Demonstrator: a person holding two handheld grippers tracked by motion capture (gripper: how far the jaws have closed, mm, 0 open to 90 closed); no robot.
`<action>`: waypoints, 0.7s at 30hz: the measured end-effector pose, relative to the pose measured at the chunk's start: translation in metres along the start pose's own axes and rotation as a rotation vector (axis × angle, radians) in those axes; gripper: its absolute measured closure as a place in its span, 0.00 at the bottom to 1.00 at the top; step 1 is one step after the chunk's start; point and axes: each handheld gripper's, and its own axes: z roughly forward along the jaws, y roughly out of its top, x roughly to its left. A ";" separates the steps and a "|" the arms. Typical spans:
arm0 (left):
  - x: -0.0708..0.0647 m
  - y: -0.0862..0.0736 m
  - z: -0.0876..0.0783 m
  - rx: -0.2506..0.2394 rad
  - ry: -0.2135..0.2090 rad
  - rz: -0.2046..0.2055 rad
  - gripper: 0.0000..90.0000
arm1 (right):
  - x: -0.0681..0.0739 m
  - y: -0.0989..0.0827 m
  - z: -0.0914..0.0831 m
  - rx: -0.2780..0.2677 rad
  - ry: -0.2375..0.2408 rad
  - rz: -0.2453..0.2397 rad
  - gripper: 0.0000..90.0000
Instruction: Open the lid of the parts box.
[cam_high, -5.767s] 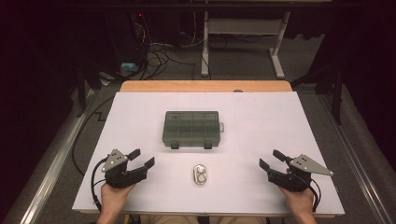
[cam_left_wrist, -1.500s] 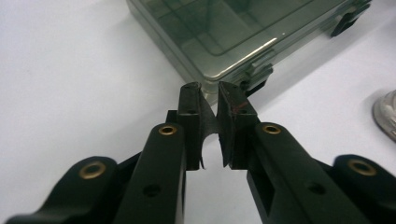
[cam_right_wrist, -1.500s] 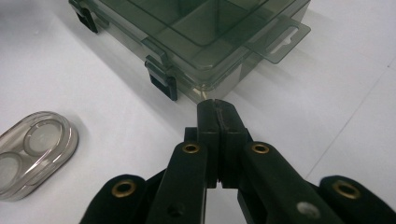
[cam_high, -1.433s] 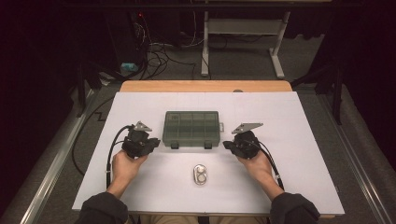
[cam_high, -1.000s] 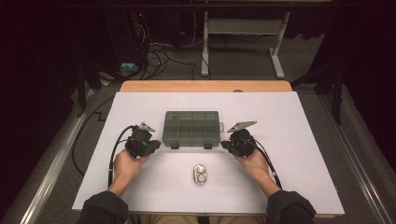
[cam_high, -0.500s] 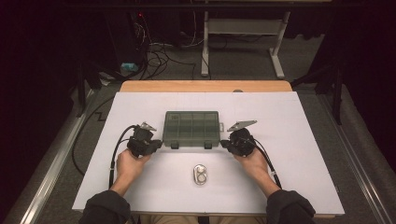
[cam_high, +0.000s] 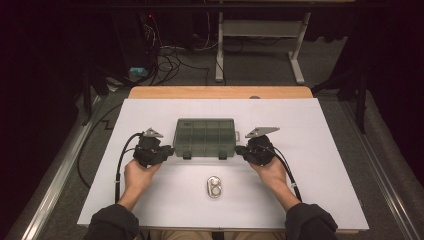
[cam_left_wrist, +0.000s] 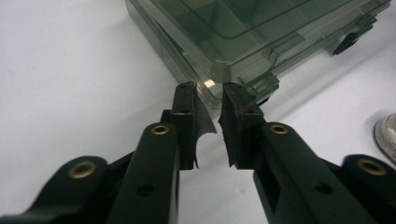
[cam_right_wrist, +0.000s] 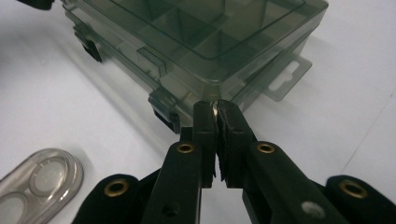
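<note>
Nearest the person, a small clear blister pack (cam_high: 214, 187) lies flat on the white table cover (cam_high: 320, 150), between the two forearms and apart from both grippers.

Just beyond it, the left gripper (cam_left_wrist: 209, 100) sits at the near left corner of the smoky compartment box (cam_high: 205, 137). Its jaws have just been opening and stand at a narrow gap, tips right at the box's corner edge; whether they touch it cannot be told, and nothing is pinched between the pads.

The right gripper (cam_right_wrist: 216, 108) mirrors it at the near right corner. Its jaws have also just eased apart, yet only a slit shows between them, the tips against the corner just beside a front latch (cam_right_wrist: 163, 105). No part of the box is gripped.

The box itself lies closed and flat at the middle of the cover, directly between the two grippers, its hang tab (cam_right_wrist: 282, 77) jutting from the right end.
</note>
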 end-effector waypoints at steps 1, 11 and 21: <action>-0.001 0.001 0.001 -0.005 0.011 0.002 0.79 | 0.000 0.001 -0.001 -0.005 -0.001 0.000 0.95; -0.018 0.021 0.007 -0.012 0.146 0.078 0.58 | 0.001 0.011 -0.006 -0.032 -0.008 0.008 0.94; -0.021 0.034 0.004 -0.062 0.145 0.076 0.54 | -0.001 0.018 -0.003 -0.031 -0.033 0.022 0.92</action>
